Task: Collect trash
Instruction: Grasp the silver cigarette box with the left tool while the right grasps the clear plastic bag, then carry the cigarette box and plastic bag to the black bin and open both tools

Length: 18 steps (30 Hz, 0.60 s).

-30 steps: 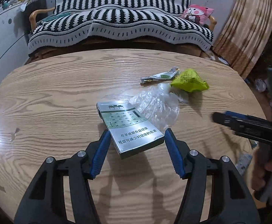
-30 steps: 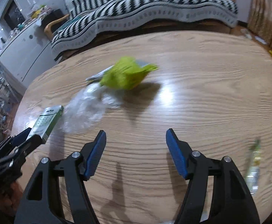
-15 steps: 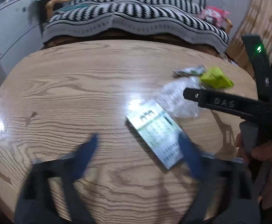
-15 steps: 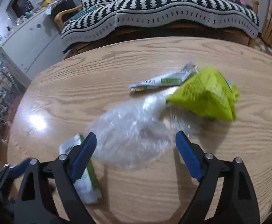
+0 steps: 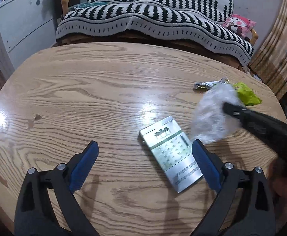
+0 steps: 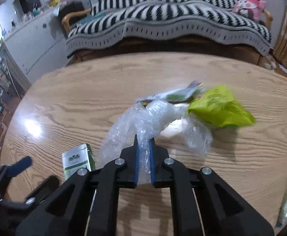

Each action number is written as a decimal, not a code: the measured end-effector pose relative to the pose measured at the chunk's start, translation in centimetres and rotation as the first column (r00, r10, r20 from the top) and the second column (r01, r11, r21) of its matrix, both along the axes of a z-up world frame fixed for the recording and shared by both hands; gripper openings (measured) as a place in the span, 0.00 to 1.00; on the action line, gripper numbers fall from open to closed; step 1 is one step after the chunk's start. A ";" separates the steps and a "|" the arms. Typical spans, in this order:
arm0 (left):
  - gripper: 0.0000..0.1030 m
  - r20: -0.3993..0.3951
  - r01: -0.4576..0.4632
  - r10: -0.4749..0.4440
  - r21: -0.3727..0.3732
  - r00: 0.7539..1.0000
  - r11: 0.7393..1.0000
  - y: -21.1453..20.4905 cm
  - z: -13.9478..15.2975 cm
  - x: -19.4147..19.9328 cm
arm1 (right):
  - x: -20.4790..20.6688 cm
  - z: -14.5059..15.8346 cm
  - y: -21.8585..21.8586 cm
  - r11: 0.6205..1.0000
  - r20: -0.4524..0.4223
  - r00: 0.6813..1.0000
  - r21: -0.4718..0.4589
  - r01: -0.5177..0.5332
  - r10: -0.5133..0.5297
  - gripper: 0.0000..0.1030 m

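Plastic wrap (image 6: 143, 122) pinched between right claw (image 6: 143, 157) pads

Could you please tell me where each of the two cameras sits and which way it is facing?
Left wrist: sits on the open left gripper, facing across the table to the striped sofa; the cigarette box lies ahead.
Right wrist: sits on the right gripper, shut on the clear plastic bag, facing the same sofa; the green wrapper lies beyond.
Shared: table, sofa, box, bag, wrapper; each sees the other gripper.
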<state>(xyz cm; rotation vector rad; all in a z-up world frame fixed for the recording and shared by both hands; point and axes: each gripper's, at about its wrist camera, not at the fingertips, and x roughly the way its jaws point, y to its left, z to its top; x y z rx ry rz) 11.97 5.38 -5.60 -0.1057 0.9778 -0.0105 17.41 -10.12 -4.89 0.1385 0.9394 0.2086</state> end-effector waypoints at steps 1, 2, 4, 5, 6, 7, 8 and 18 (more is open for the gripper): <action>0.90 -0.007 -0.004 0.004 0.008 1.000 1.000 -0.4 -0.2 0.2 | -0.5 0.5 -0.5 1.000 0.009 1.000 0.010 0.003 -0.003 0.09; 0.90 -0.009 -0.010 0.010 0.015 1.000 1.000 -0.9 -0.4 0.4 | -1.3 1.3 -1.4 1.000 0.024 1.000 0.015 0.007 -0.008 0.09; 0.90 -0.022 -0.017 0.018 0.035 1.000 0.999 -1.8 -0.9 0.9 | -2.2 2.2 -2.2 1.000 0.040 0.999 0.015 0.010 -0.010 0.09; 0.90 -0.035 -0.017 0.018 0.045 0.999 0.999 -2.3 -1.2 1.2 | -2.9 2.7 -2.9 1.000 0.048 0.999 0.018 0.010 -0.011 0.09; 0.90 -0.049 -0.018 0.021 0.059 0.999 0.998 -2.8 -1.6 1.5 | -3.3 3.0 -3.3 1.000 0.052 0.999 0.028 0.011 -0.012 0.09; 0.90 -0.056 -0.022 0.027 0.075 0.998 0.997 -3.1 -1.9 1.7 | -3.9 3.4 -3.9 0.999 0.054 0.998 0.042 0.011 -0.014 0.09; 0.90 -0.064 -0.029 0.035 0.095 0.997 0.995 -3.5 -2.2 1.9 | -4.5 3.7 -4.6 0.998 0.050 0.999 0.068 0.004 -0.007 0.09; 0.57 -0.112 0.000 0.014 0.126 0.994 0.992 -5.8 -3.1 1.1 | -10.9 5.3 -11.2 0.997 0.046 0.998 0.057 0.051 -0.054 0.09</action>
